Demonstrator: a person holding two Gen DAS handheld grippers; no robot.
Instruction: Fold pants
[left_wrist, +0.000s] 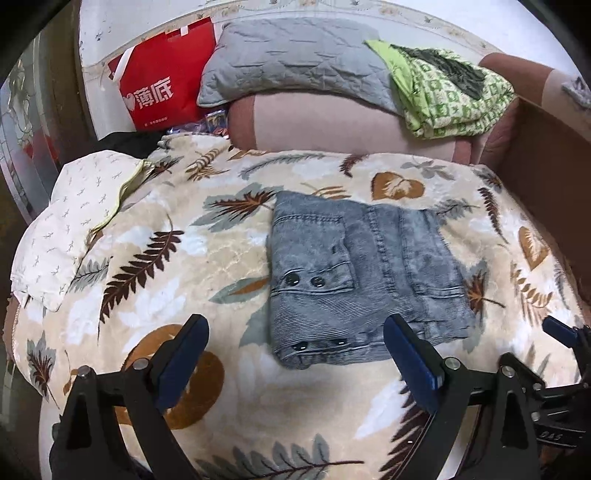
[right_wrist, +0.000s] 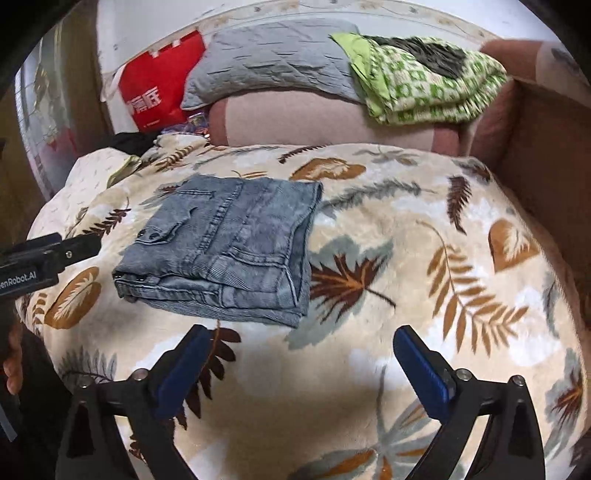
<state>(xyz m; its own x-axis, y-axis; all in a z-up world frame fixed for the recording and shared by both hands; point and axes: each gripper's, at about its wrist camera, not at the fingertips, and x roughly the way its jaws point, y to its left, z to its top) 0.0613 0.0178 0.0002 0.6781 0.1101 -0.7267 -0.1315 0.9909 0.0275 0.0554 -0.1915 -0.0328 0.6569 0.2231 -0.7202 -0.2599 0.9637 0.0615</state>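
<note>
Grey denim pants (left_wrist: 364, 280) lie folded into a compact square on the leaf-print blanket (left_wrist: 192, 236). In the right wrist view the pants (right_wrist: 229, 251) sit left of centre. My left gripper (left_wrist: 295, 354) stands open just in front of the pants' near edge, nothing between its blue pads. My right gripper (right_wrist: 303, 365) is open too, over bare blanket (right_wrist: 424, 258) to the right of the pants, holding nothing. The right gripper's tip shows at the left wrist view's right edge (left_wrist: 561, 328); the left gripper's body shows at the right wrist view's left edge (right_wrist: 44, 254).
At the back lie a grey quilted pillow (left_wrist: 295, 62), a green patterned cloth (left_wrist: 450, 88) on a pink cushion (left_wrist: 325, 125), and a red bag (left_wrist: 162, 85). A white pillow (left_wrist: 70, 225) sits at the left, a brown box wall (left_wrist: 550, 177) at the right.
</note>
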